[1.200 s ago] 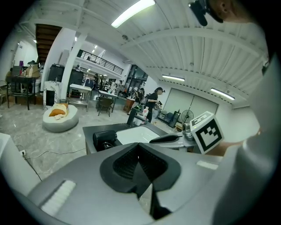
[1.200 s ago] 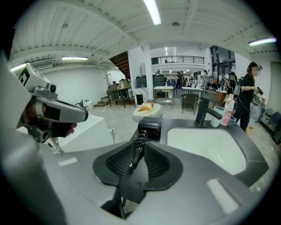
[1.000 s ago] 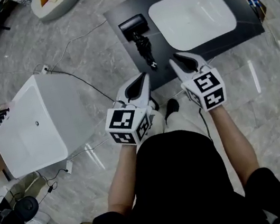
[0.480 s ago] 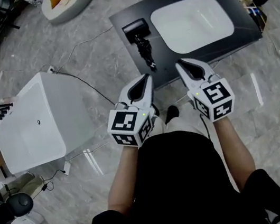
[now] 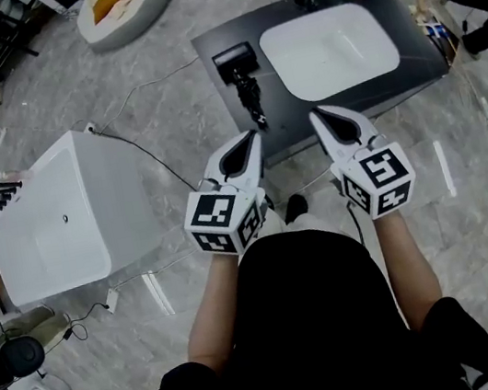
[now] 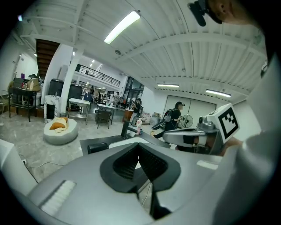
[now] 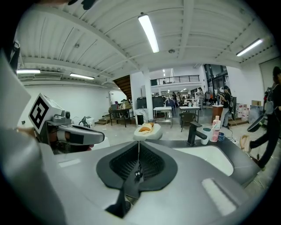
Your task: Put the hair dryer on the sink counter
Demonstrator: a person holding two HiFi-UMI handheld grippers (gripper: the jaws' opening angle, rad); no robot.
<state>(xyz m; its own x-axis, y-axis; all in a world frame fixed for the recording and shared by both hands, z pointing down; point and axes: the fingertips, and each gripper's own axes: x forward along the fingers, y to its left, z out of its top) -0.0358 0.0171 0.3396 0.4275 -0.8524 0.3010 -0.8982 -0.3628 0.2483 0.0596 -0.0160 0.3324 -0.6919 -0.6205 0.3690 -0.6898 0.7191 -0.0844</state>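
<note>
1. Head view: the hair dryer lies on the dark sink counter, on its left part, just beside the white basin
2. Its black body sits toward the back and its handle reaches toward the counter's front edge
3. Both grippers are held side by side in front of that edge, over the marble floor, apart from the hair dryer and touching nothing
4. The left gripper points at the counter edge below the dryer's handle; its jaws are together with nothing between them
5. The right gripper points at the front edge below the basin
6. Right gripper view: the jaws have just been closing and now meet at the tips, with nothing caught in them
7. Beyond them stand the black faucet and a few bottles at the back of the counter
8. Left gripper view: past the closed gripper the hair dryer shows lying flat on the counter
9. A white bathtub stands on the floor well to the left, and a thin cable runs across the floor near it
</note>
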